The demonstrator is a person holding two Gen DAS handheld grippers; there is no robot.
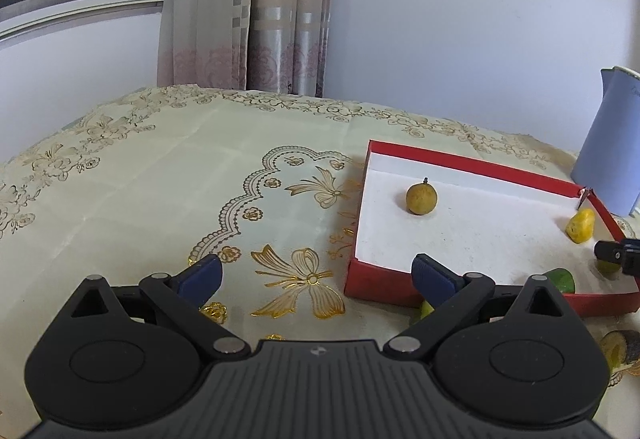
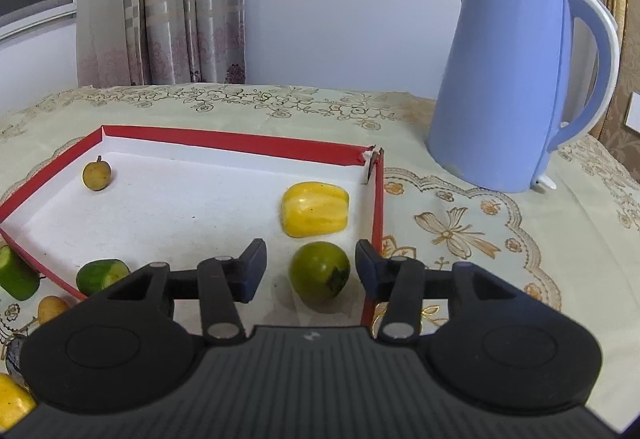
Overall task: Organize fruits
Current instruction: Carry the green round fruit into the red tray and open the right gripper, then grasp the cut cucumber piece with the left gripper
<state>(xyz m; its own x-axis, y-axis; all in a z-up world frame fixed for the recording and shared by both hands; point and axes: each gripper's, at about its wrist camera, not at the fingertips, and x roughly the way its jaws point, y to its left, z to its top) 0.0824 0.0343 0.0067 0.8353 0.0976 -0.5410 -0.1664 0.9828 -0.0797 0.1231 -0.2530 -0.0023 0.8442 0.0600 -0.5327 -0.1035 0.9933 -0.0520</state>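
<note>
A shallow red box with a white floor (image 1: 476,165) (image 2: 240,141) lies on the tablecloth. In it are a small brown round fruit (image 1: 421,196) (image 2: 95,174), a yellow fruit (image 2: 315,208) (image 1: 581,225), a round green fruit (image 2: 320,270) and a cucumber piece (image 2: 102,275) (image 1: 562,280). My right gripper (image 2: 311,267) is open, its fingers on either side of the round green fruit, apart from it. My left gripper (image 1: 318,275) is open and empty over the cloth, at the box's near left corner.
A blue kettle (image 2: 516,87) (image 1: 612,143) stands right of the box. Outside the box's near edge lie another cucumber piece (image 2: 16,273), a small yellowish fruit (image 2: 51,308), a dark item (image 2: 10,353) and a yellow fruit (image 2: 12,399). Curtains and a wall stand behind.
</note>
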